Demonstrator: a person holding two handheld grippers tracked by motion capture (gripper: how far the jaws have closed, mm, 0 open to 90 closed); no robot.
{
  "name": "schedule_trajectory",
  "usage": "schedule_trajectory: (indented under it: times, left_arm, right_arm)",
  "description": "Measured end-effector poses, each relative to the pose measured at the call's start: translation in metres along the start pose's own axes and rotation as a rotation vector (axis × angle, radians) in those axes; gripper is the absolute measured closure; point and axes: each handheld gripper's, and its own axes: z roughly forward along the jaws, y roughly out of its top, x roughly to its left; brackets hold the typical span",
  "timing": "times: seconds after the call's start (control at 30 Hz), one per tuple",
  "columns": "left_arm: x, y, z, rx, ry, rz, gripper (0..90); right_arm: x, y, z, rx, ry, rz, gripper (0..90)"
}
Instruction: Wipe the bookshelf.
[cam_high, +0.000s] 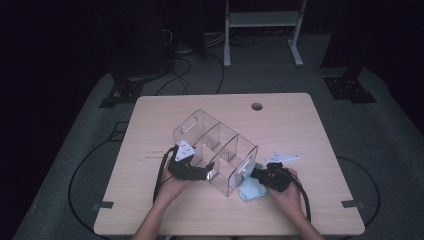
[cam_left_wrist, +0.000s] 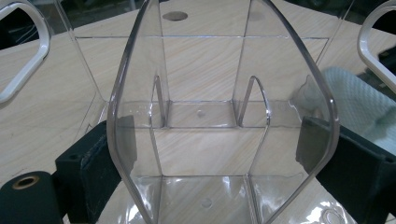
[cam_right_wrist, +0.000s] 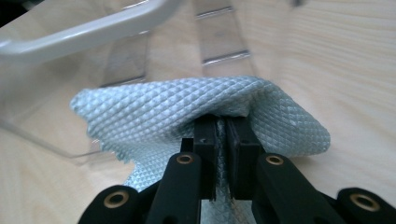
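- High view: clear plastic organizer (cam_high: 216, 150) lying on the wooden table (cam_high: 300, 125), slightly nearer the person's side, long axis running diagonally from far-left to near-right, white-rimmed handle cutouts at both ends, dividers crossing the width.
- Left gripper (cam_high: 192, 169) set against the near-left long wall, likely bracing the organizer so it stays put during wiping.
- Right gripper (cam_high: 265, 176) just beside the near-right end wall, with a pale blue cloth (cam_high: 250, 190) bunched under and in front of it, touching or almost touching that end; probably placed there to wipe the end panel.
- Left gripper view: jaws spread wide on either side of a curved clear wall of the organizer (cam_left_wrist: 224, 93), black pads pressing its two outer edges; a wide clamp rather than an idle opening, judging by the contact on both sides.
- Compartments seen lengthwise through the plastic, dividers standing upright, table hole (cam_left_wrist: 175, 16) beyond; corner of the cloth (cam_left_wrist: 355, 100) at the right, beside the far handle.
- Right gripper view: jaws pressed nearly together, pinching a fold of the cloth (cam_right_wrist: 196, 112), waffle-textured fabric puffing out to both sides of the pinch.
- White handle rim (cam_right_wrist: 93, 25) and clear wall of the organizer just beyond the cloth, so the cloth sits near the wall; actual contact hard to tell.
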Motion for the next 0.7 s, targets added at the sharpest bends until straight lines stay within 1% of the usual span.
schedule_trajectory:
  times: [0.03,0.07,0.1,0.17,0.2,0.27,0.3,0.33,0.4,0.43,0.5,0.57,0.67,0.7]
  left_arm:
    - [0.0,0.0,0.0,0.001,0.001,-0.001,8.7]
    - [0.0,0.0,0.0,0.0,0.001,-0.002,8.6]
    - [0.0,0.0,0.0,-0.002,0.001,-0.001,8.6]
    - [0.0,0.0,0.0,-0.001,0.001,-0.001,8.6]
    - [0.0,0.0,0.0,-0.001,0.0,-0.002,8.6]
    - [0.0,0.0,0.0,0.001,0.001,-0.001,8.5]
    - [0.0,0.0,0.0,0.004,0.001,-0.002,8.5]
    - [0.0,0.0,0.0,0.003,0.0,-0.003,8.4]
    - [-0.001,0.0,0.001,0.003,0.001,-0.004,8.4]
    - [-0.001,0.0,0.001,0.0,0.002,-0.003,8.4]
    - [-0.002,0.001,0.001,0.001,0.004,-0.001,8.4]
    - [-0.002,0.0,0.001,-0.001,0.003,-0.003,8.4]
    - [-0.002,0.0,0.001,0.001,0.004,-0.003,8.4]
    - [-0.001,0.0,0.001,0.002,0.003,-0.003,8.2]
  right_arm:
    - [-0.003,0.0,0.001,-0.004,0.004,0.01,83.3]
    - [-0.003,-0.001,0.002,0.0,0.006,0.018,83.4]
    - [-0.002,-0.001,0.002,0.007,0.001,0.008,83.4]
    - [-0.001,0.001,0.0,-0.002,0.001,0.014,83.4]
    - [-0.002,0.002,-0.002,-0.017,0.0,0.008,83.5]
    - [-0.002,0.008,-0.01,-0.054,0.002,0.016,83.4]
    - [-0.002,0.014,-0.017,-0.087,-0.006,0.009,83.4]
    - [-0.001,0.018,-0.021,-0.107,-0.01,0.004,83.4]
    - [-0.001,0.024,-0.026,-0.119,-0.015,-0.005,83.4]
    - [-0.002,0.024,-0.026,-0.117,-0.016,-0.008,83.4]
    - [-0.004,0.021,-0.023,-0.109,-0.008,0.002,83.5]
    - [-0.006,0.015,-0.017,-0.086,-0.003,0.007,83.4]
    - [-0.007,0.006,-0.006,-0.029,0.005,0.02,83.4]
    - [-0.006,0.006,-0.006,-0.032,0.004,0.016,83.4]
